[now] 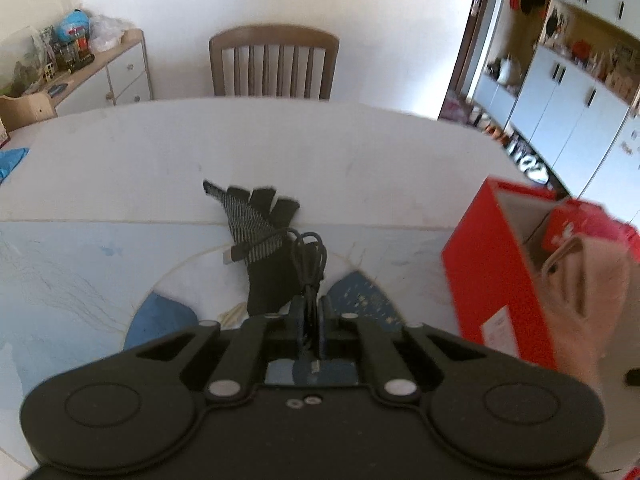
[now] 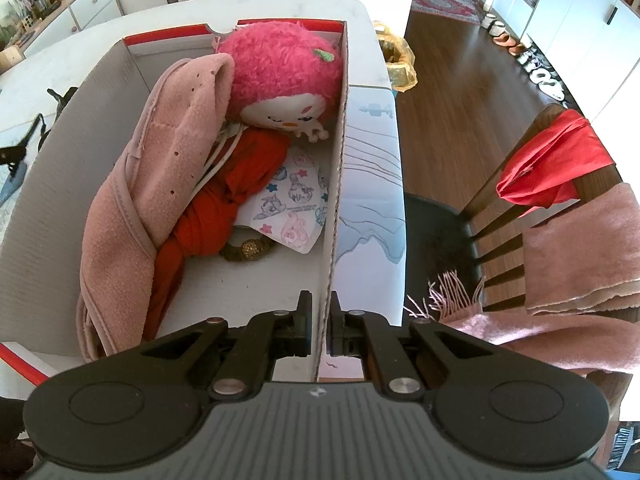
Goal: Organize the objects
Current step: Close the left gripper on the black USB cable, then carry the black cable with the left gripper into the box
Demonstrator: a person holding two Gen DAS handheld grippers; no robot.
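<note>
My left gripper (image 1: 310, 312) is shut on a coiled black cable (image 1: 308, 256), whose plug end trails over a black and grey fingerless glove (image 1: 256, 216) lying on the table. To the right stands the red cardboard box (image 1: 488, 264). My right gripper (image 2: 320, 320) is shut on the box's (image 2: 60, 200) right wall, one finger inside and one outside. Inside the box lie a pink plush toy (image 2: 280, 68), a pink fleece garment (image 2: 160, 184), a red cloth (image 2: 224, 200), a printed packet (image 2: 292, 204) and a gold bracelet (image 2: 248, 250).
A wooden chair (image 1: 274, 64) stands behind the white table (image 1: 360, 160); a cluttered sideboard (image 1: 100, 76) is at the back left. A blue and white mat (image 1: 60, 280) covers the near table. Right of the table, a chair carries a red cloth (image 2: 556, 164) and a pink scarf (image 2: 580, 248).
</note>
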